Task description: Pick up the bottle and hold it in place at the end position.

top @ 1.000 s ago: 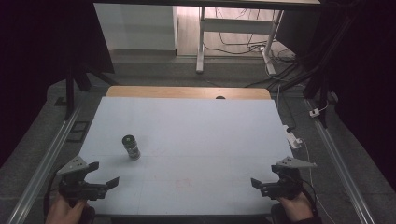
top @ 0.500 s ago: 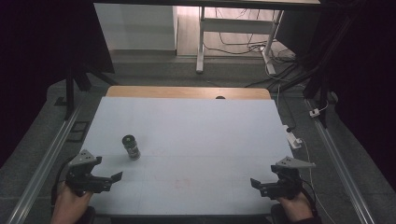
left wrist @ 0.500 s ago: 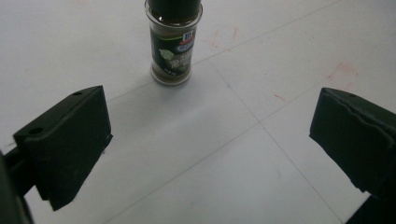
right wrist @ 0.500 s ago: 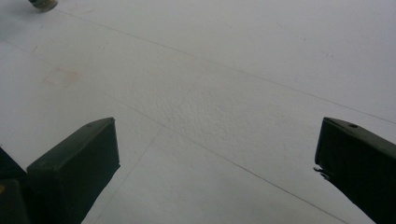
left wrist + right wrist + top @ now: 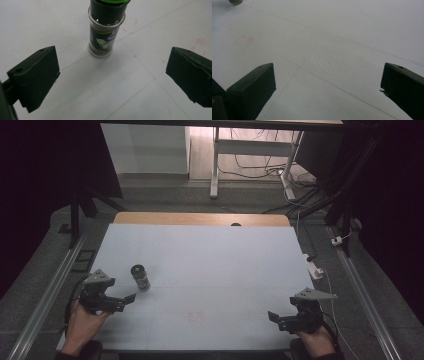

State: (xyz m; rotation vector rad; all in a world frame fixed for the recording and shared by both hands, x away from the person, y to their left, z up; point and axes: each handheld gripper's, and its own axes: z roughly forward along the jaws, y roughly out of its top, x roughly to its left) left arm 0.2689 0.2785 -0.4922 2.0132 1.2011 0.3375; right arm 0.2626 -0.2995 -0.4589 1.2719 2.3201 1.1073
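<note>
Green-capped spice jar [image 5: 106,27] stands upright just ahead of the left gripper [image 5: 112,75], jaws spread; right gripper [image 5: 328,92] jaws also spread.

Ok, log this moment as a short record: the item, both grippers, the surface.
item: spice jar, upright, green cap, dark label, brownish contents
item place: left part of the white table, standing alone
left gripper: left gripper, jaws wide open, aimed at the jar, not touching it
left gripper view: the jar stands ahead of the jaws, between their lines
right gripper: right gripper, jaws open, holding nothing, near the table's front right
surface: faint thin lines and pale reddish marks
</note>
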